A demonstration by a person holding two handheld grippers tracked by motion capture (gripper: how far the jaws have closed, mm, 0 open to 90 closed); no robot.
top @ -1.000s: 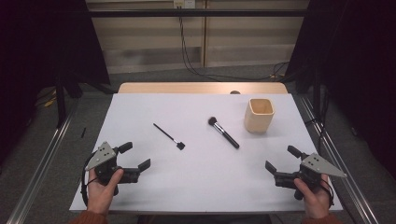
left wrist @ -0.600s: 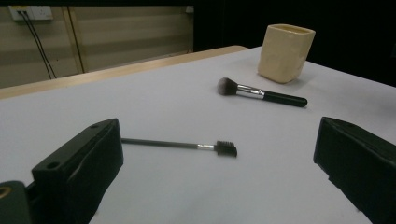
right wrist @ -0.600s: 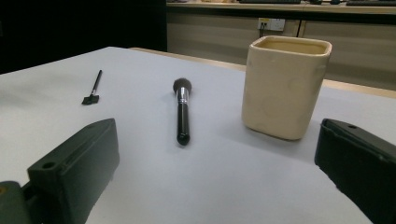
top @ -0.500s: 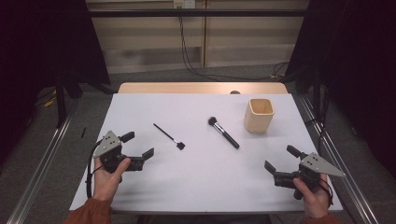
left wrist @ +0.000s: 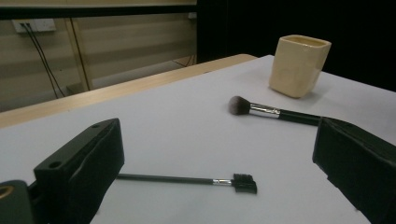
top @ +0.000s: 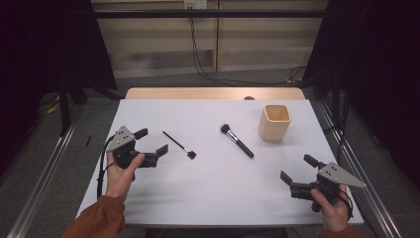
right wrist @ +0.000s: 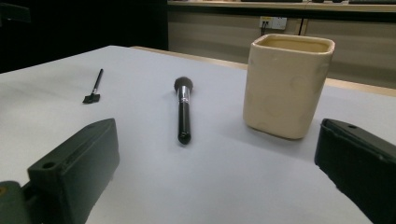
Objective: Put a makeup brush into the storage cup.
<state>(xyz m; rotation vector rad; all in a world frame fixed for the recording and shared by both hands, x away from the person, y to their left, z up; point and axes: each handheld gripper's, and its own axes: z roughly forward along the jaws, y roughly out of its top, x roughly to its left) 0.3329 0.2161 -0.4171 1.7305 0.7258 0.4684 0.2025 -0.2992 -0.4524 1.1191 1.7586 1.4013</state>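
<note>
A thin black brush with a small comb head (top: pixel 179 145) (left wrist: pixel 187 179) (right wrist: pixel 93 88) lies left of centre on the white sheet. A black makeup brush with a fluffy head (top: pixel 237 141) (left wrist: pixel 275 113) (right wrist: pixel 183 112) lies at the middle. A beige square cup (top: pixel 275 122) (left wrist: pixel 299 65) (right wrist: pixel 287 86) stands upright to its right. My left gripper (top: pixel 152 141) (left wrist: pixel 217 140) is open just left of the thin brush's handle end, jaws empty. My right gripper (top: pixel 298 168) (right wrist: pixel 217 140) is open near the front right, facing the cup and the makeup brush, holding nothing.
The white sheet (top: pixel 213 193) covers a wooden table whose bare edge (top: pixel 213 93) shows at the back. Metal rails (top: pixel 44 173) run along both sides on the floor. Cables (top: pixel 198 54) hang from the back wall.
My left gripper has moved forward and to the right, up to the thin brush. The right gripper and the objects on the table have stayed put.
</note>
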